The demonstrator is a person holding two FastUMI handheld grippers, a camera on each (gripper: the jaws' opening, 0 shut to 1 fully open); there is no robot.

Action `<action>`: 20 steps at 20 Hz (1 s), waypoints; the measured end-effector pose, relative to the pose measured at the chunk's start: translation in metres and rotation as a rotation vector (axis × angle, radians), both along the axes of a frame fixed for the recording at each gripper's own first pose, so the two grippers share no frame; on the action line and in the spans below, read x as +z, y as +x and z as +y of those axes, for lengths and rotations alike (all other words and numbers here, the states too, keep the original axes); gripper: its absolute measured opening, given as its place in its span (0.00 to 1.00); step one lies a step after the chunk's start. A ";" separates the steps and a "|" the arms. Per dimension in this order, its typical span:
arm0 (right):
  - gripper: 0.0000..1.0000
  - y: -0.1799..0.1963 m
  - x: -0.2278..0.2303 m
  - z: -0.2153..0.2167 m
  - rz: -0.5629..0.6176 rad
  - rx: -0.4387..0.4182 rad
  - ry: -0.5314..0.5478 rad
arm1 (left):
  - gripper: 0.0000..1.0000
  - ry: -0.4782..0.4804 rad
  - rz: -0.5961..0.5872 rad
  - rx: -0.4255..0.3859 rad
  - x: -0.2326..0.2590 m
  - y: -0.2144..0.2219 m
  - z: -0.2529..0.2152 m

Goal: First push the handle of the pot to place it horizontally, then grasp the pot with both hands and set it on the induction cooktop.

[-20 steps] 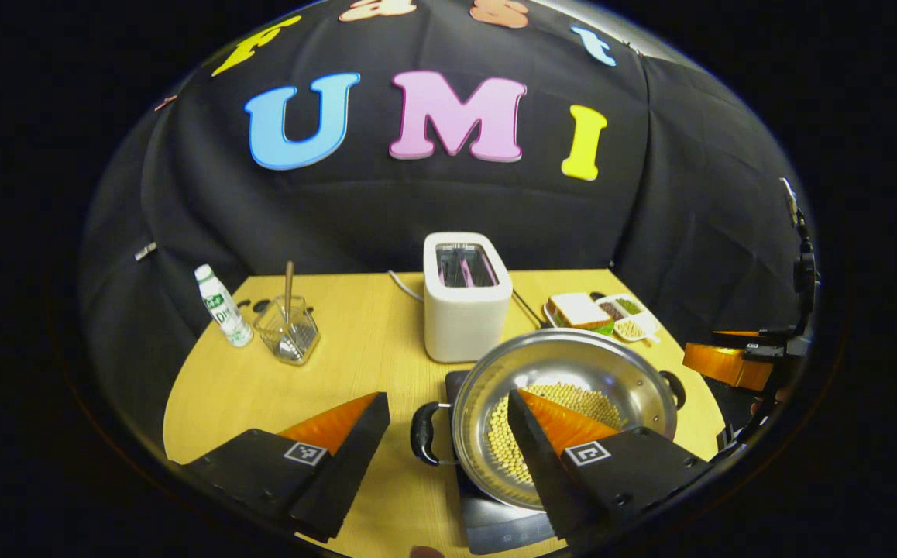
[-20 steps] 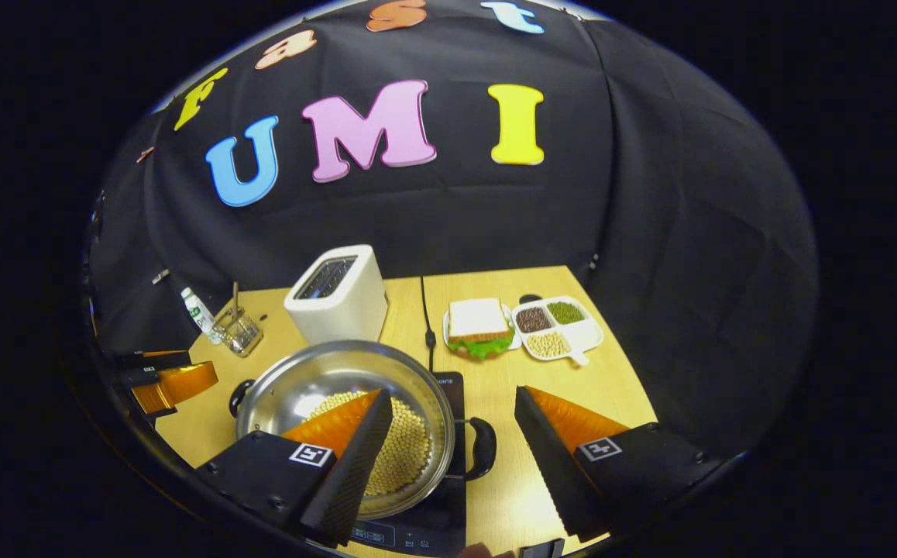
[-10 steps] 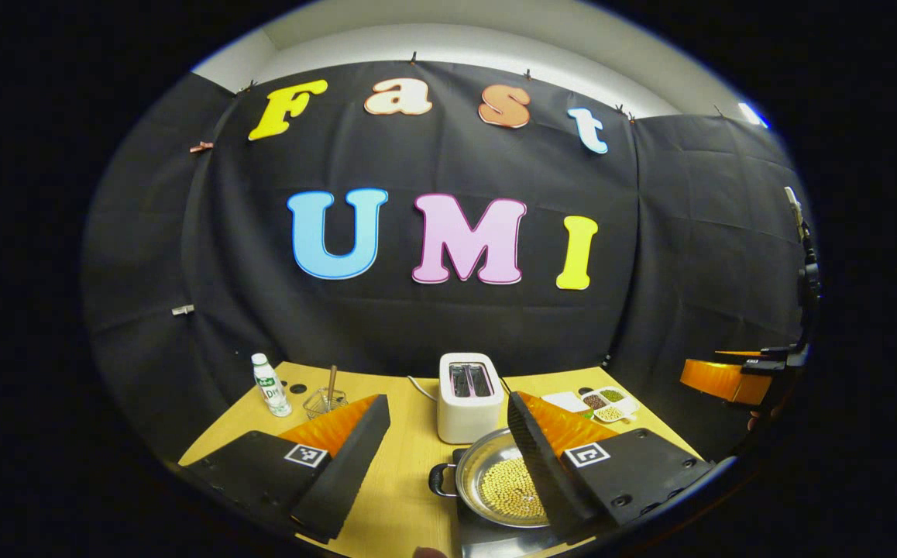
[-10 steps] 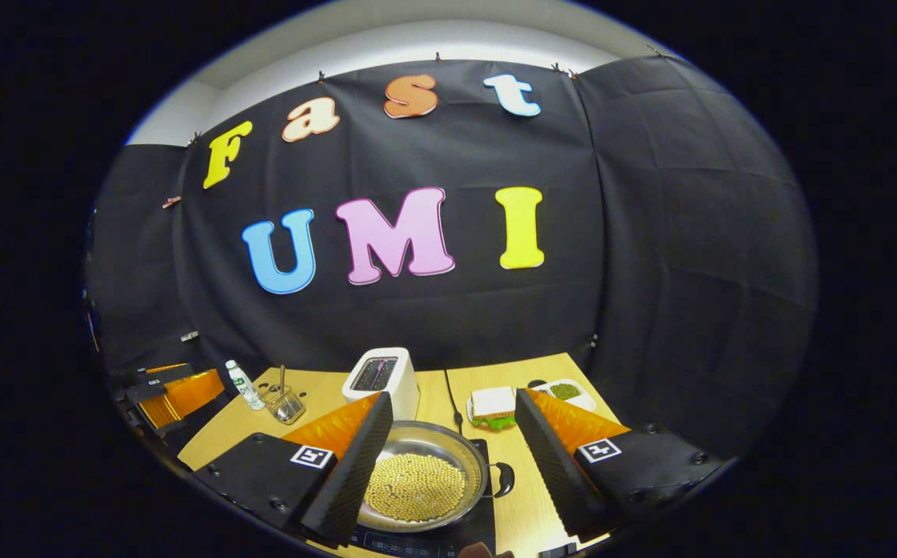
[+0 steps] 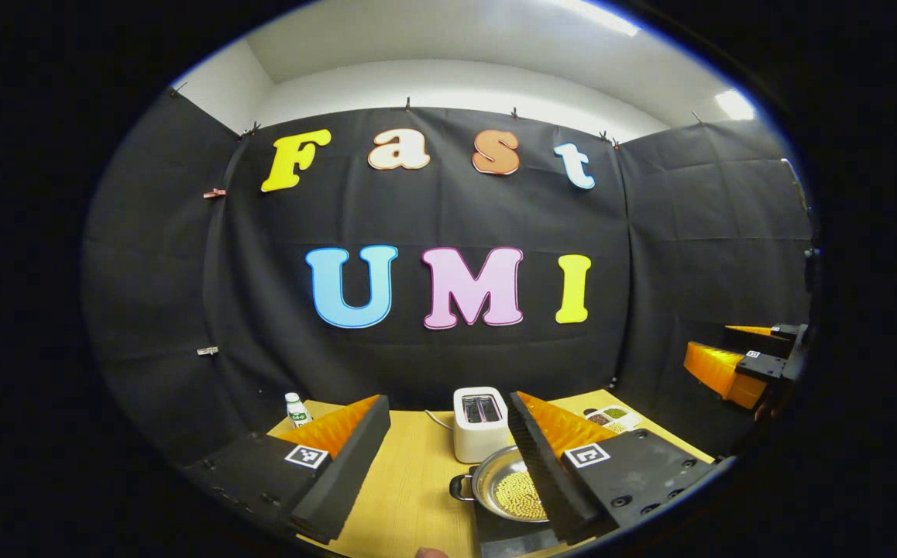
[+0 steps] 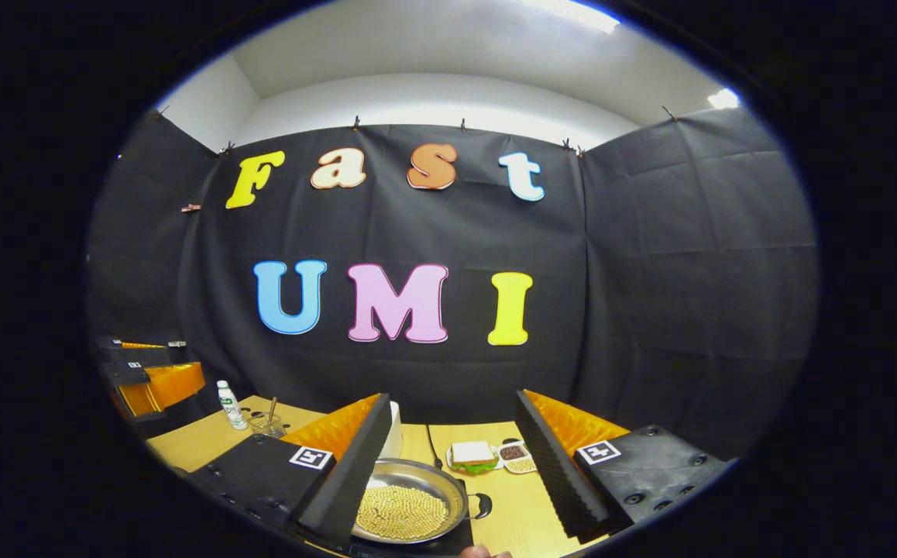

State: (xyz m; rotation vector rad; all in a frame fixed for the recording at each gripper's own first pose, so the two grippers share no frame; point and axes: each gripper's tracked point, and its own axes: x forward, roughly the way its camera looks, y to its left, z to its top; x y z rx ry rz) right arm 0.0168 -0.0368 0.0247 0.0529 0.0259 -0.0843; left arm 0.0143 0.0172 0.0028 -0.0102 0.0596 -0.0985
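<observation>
A steel pot [image 6: 404, 508] of pale beans is sitting on the induction cooktop [image 5: 512, 533] at the near edge of the tabletop [image 5: 410, 484], while the left claw [image 5: 448, 465] and right claw [image 6: 452, 465] are both hanging spread and empty above it. The pot is likely heavy, rigid and slick-walled; its two dark side handles [image 6: 482, 505] are offering the surest hold. The left gripper view is showing the toaster [image 5: 479, 423] whole; the right gripper view is revealing a sandwich [image 6: 472, 456].
</observation>
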 end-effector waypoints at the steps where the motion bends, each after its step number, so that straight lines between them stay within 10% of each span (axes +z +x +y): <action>1: 1.00 -0.004 0.004 0.001 -0.011 -0.001 -0.001 | 0.95 -0.005 0.004 0.001 -0.001 -0.002 0.001; 20: 0.99 -0.011 -0.003 0.001 0.013 -0.026 0.004 | 0.95 -0.029 0.032 -0.032 -0.008 -0.005 0.004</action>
